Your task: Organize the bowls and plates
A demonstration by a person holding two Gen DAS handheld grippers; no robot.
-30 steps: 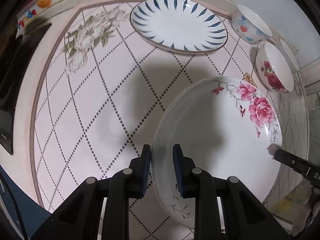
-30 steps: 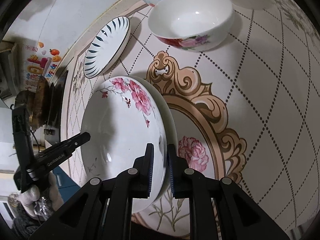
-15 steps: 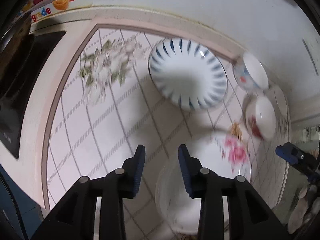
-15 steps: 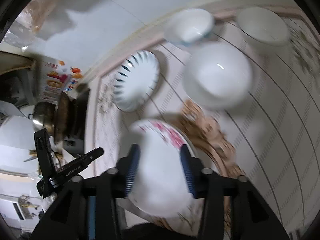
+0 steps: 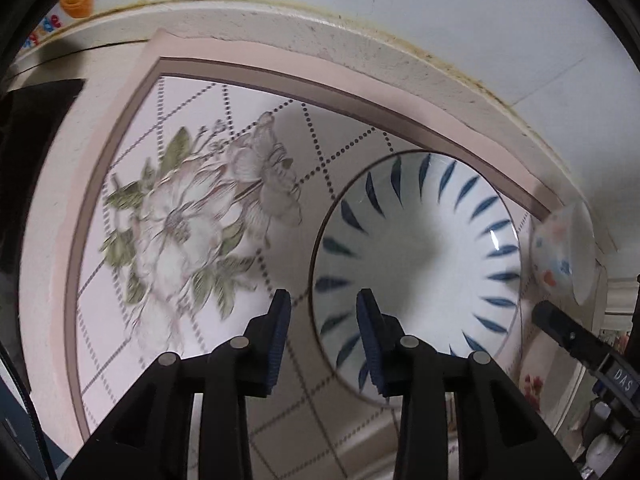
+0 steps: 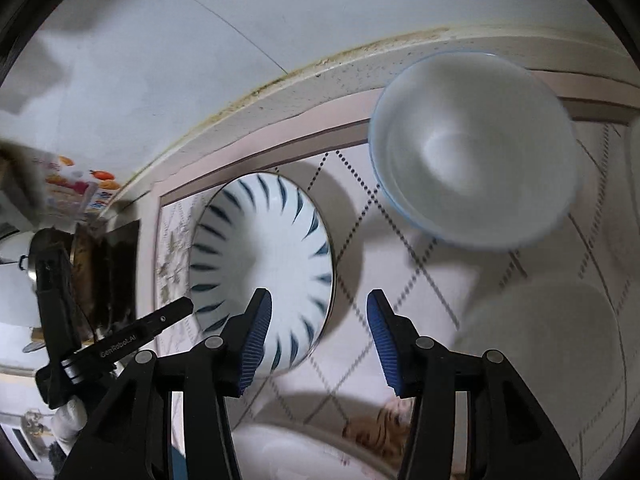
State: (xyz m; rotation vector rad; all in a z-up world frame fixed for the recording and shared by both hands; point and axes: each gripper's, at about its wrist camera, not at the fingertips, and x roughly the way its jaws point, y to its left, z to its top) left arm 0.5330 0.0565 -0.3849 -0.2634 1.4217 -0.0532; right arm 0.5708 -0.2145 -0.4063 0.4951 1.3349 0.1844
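Note:
A white plate with blue leaf strokes (image 5: 420,256) lies on the patterned tablecloth near the back wall; it also shows in the right wrist view (image 6: 260,268). My left gripper (image 5: 323,332) is open, its jaws astride the plate's near-left rim. My right gripper (image 6: 316,336) is open and empty, just right of the plate's near rim. A white bowl with a blue rim (image 6: 472,152) sits beyond it. A dotted bowl (image 5: 560,252) stands right of the plate. The rose plate's rim (image 6: 288,436) shows low in the right wrist view.
A rose-patterned bowl (image 5: 548,384) sits low at the right in the left wrist view. Another white bowl (image 6: 548,340) is blurred at the right. A black stove top (image 5: 28,152) lies at the left. The wall (image 5: 360,0) runs close behind the dishes.
Both grippers let go of the rose plate, opened, and moved forward to the blue-striped plate. The rose plate now lies behind them on the cloth.

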